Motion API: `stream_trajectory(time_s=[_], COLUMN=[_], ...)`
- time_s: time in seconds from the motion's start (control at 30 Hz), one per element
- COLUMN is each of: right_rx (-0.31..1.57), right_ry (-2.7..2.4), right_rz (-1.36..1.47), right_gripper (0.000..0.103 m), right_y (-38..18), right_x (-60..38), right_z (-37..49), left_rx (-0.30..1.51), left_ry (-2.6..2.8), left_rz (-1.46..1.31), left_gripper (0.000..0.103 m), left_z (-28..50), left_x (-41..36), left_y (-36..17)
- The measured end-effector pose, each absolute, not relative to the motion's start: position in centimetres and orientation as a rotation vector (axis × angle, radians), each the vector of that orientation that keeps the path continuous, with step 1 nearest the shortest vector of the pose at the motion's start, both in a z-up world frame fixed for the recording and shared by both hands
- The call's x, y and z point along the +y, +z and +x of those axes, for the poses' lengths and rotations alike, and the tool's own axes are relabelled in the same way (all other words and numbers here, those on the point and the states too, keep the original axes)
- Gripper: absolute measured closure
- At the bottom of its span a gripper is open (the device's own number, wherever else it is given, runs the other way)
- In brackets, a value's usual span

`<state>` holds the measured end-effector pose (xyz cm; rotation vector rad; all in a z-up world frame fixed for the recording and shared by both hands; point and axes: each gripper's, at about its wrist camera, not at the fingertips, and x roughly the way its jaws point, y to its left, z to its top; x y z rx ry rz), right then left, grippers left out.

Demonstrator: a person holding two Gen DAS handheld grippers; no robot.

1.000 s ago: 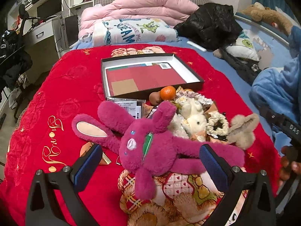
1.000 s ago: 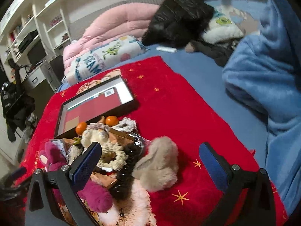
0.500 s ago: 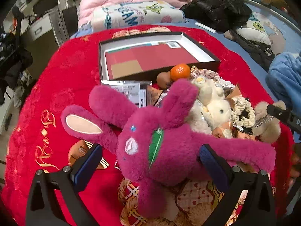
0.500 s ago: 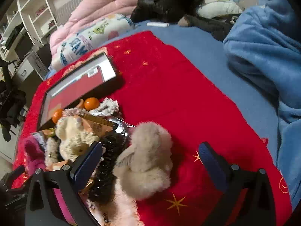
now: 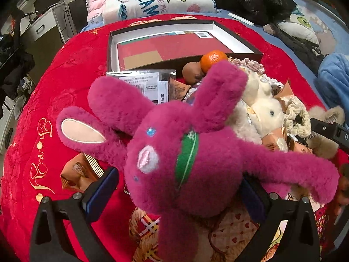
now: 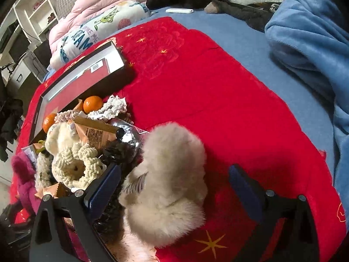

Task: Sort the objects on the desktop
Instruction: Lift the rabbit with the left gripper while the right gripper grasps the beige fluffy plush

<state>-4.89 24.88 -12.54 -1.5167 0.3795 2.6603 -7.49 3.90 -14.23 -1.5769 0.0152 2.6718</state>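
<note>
Two plush toys sit between spread jaws, one per gripper. The magenta rabbit (image 5: pixel 185 152), with a green stripe down its face, fills the gap of the left gripper (image 5: pixel 178 187); the jaws stand wide, and whether the right pad touches the plush cannot be told, since the toy hides it. The beige fluffy toy (image 6: pixel 170 185) lies between the released fingers of the right gripper (image 6: pixel 174 185), just beside the left pad and well apart from the right one. Both toys rest in a heap on the red blanket (image 6: pixel 207 87).

Only the left view shows the silver packet (image 5: pixel 141 80) printed "SALES OUTSIDE JAPAN ONLY", the gold script on the blanket, and a brown round fruit (image 5: pixel 192 72) touching one orange (image 5: pixel 212 60). Only the right view shows two oranges (image 6: pixel 92 103) together, near the open flat box (image 6: pixel 82 76), whose red-and-tan floor shows fully from the left. The rolled pillow (image 5: pixel 152 6) reads "SCREAM" and "MAKE ME". One cream plush (image 5: pixel 266 113) and one knitted ring (image 6: pixel 74 168) appear in both.
</note>
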Motion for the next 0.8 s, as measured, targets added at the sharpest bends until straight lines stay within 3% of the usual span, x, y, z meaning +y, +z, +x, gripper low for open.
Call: stream_trajectory(time_s=[0.17, 0.3, 0.53, 0.7, 0.73, 0.8], right_rx=[0.404, 0.379, 0.360, 0.387, 0.391, 0.397], right_ry=[2.648, 2.630, 2.655, 2.656, 2.655, 2.653], right_rz=[-1.541, -1.557, -1.560, -1.562, -1.562, -1.562], right_gripper=[0.005, 0.013, 0.035, 0.040, 0.040, 0.040], right_y=[-13.1, -13.7, -13.8, -13.9, -13.9, -14.0], right_x=[24.9, 24.8, 24.4, 24.6, 24.5, 24.5], right_z=[-5.1, -5.2, -5.3, -5.4, -5.4, -5.5], left_rx=[-0.042, -0.153, -0.051, -0.039, -0.042, -0.072], left_ry=[2.641, 2.613, 2.660, 2.669, 2.664, 2.658], left_rz=[-1.615, -1.651, -1.626, -1.609, -1.615, -1.583], left_gripper=[0.000, 0.000, 0.000, 0.000, 0.003, 0.026], left_z=[-7.6, -8.0, -7.5, -7.0, -6.9, -6.5], left_x=[3.4, 2.5, 3.4, 3.3, 3.3, 3.5], left_y=[-14.9, -16.3, -16.7, -16.6, -16.4, -15.8])
